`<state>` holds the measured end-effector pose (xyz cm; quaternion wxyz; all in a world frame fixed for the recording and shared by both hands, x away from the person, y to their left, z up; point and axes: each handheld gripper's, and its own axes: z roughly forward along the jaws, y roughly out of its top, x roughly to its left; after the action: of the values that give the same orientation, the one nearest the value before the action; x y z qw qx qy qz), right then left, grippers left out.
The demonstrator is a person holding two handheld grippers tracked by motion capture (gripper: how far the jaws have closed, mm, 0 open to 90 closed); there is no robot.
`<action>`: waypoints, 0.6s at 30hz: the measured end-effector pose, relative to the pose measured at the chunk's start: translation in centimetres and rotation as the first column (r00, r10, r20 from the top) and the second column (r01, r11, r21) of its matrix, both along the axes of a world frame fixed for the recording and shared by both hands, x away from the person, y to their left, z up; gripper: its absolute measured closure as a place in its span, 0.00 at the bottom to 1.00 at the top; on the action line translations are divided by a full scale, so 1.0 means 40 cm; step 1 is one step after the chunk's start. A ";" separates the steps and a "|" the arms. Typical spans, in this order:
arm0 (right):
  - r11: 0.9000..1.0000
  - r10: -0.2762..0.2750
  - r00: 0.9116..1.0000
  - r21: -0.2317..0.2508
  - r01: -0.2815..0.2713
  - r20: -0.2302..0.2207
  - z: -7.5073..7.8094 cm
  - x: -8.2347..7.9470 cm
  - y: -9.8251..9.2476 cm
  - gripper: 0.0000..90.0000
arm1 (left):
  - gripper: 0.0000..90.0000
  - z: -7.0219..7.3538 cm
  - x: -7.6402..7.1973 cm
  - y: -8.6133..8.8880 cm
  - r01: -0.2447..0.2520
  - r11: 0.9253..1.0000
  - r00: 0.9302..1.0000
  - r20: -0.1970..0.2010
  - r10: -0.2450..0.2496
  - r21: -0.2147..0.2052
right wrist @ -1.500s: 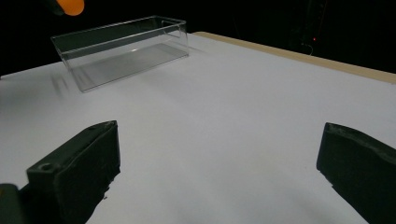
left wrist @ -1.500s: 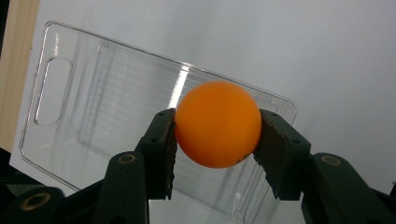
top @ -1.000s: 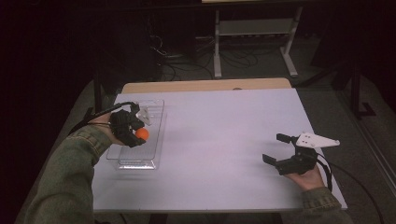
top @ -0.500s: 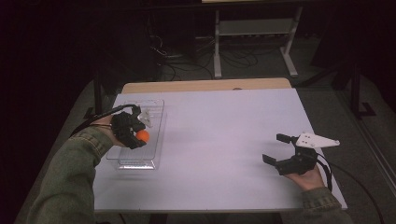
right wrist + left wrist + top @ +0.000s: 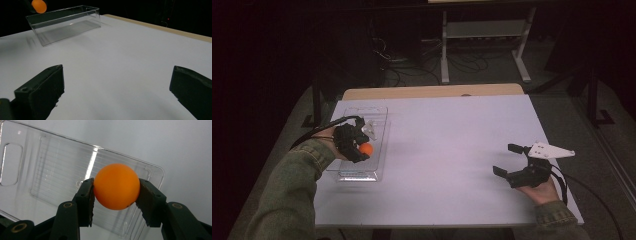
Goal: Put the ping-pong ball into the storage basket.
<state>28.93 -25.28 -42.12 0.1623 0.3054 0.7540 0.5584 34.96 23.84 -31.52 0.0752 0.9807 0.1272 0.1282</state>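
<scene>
Little has been shifted since the earlier frames: the left claw (image 5: 362, 142) is held over the clear rectangular plastic tray (image 5: 377, 111) as before, perhaps drifted slightly along it, and the right claw (image 5: 510, 161) has been kept where it was.

The small orange plastic ball (image 5: 116, 186) is clamped between the pads of the left claw (image 5: 115, 202), one pad pressed on each side of it. It is carried above the tray's ribbed floor (image 5: 57, 180); no contact between ball and tray can be made out, and in the right gripper view the ball (image 5: 39, 5) is seen above the tray's rim (image 5: 62, 11).

The right claw (image 5: 117, 92) is spread wide with nothing between its jaws, rested low near the front right of the white surface (image 5: 452, 145), well apart from the tray.

The pick-up is judged done, and the ball has been brought over the tray. Lowering and release are judged to be left.
</scene>
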 end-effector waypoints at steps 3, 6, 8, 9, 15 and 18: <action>1.000 -0.001 1.000 0.001 0.001 -0.001 0.000 -0.001 0.000 0.00 | 0.56 -0.009 0.000 0.001 -0.003 1.000 1.000 -0.005 0.003 0.008; 1.000 -0.001 1.000 0.001 0.001 -0.001 0.000 -0.001 -0.001 0.00 | 0.56 -0.015 0.001 0.002 -0.003 1.000 1.000 -0.005 0.003 0.005; 1.000 0.000 1.000 0.002 0.000 0.000 0.000 -0.001 -0.001 0.00 | 0.56 -0.019 0.001 0.002 -0.003 1.000 1.000 -0.007 0.003 0.003; 1.000 0.000 1.000 0.002 0.000 -0.001 0.000 -0.001 0.000 0.00 | 0.56 -0.022 0.001 0.003 -0.002 1.000 1.000 -0.010 0.002 0.002; 1.000 0.000 1.000 0.004 0.000 -0.001 0.000 -0.002 -0.001 0.00 | 0.56 -0.041 0.004 0.005 -0.006 1.000 1.000 -0.018 0.006 0.012; 1.000 -0.001 1.000 0.004 0.001 -0.003 0.000 -0.002 -0.001 0.00 | 0.56 -0.050 0.006 0.005 -0.006 1.000 1.000 -0.023 0.006 0.014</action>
<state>28.87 -25.33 -42.12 0.1608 0.3069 0.7529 0.5595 35.19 24.03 -33.51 0.0667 0.9822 0.1300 0.1178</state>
